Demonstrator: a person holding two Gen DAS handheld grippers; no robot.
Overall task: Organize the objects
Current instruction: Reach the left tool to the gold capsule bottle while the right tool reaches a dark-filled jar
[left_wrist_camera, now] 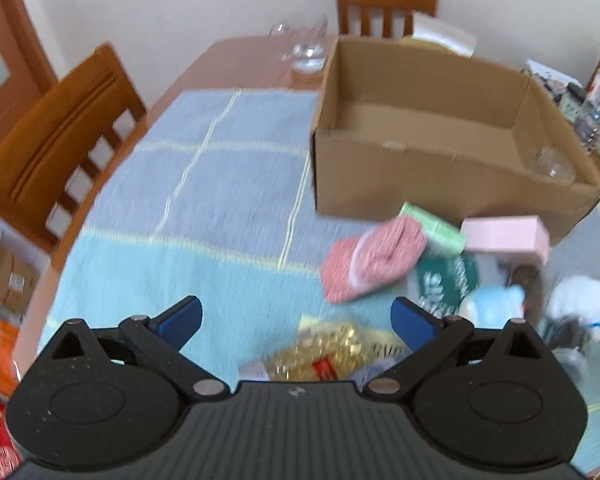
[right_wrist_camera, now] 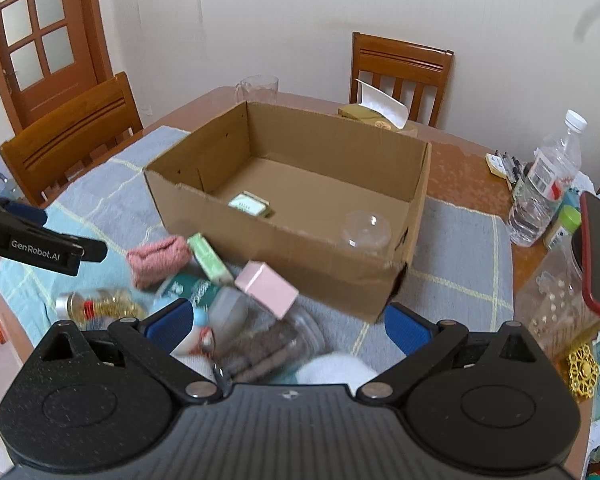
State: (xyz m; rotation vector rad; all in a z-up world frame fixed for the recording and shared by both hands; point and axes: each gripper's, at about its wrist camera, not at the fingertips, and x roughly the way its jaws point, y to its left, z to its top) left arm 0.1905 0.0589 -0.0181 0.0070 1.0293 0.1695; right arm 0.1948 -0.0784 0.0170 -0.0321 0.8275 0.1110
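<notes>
The cardboard box (right_wrist_camera: 284,208) sits open-topped on the blue checked cloth (left_wrist_camera: 204,184) toward the far side of the counter (right_wrist_camera: 464,176), its mouth facing up so things can be dropped straight in; a small green-and-white packet (right_wrist_camera: 249,204) and a clear domed lid (right_wrist_camera: 366,232) already lie on its floor, the lid in the near right corner. The things left to sort are heaped against the box's near wall, close to the counter's near edge: a pink knitted cloth (left_wrist_camera: 374,258), a green box (right_wrist_camera: 211,258), a pink box (right_wrist_camera: 266,289), a dark green pouch (left_wrist_camera: 446,280) and a bottle of golden contents (right_wrist_camera: 100,305) lying on its side. The left tongs (left_wrist_camera: 296,322) stand wide apart and empty above the bottle, likely lining up on it. The right tongs (right_wrist_camera: 288,322) are also spread with nothing clamped, over a clear jar (right_wrist_camera: 272,344) and something white, probably to take from the pile's other end
</notes>
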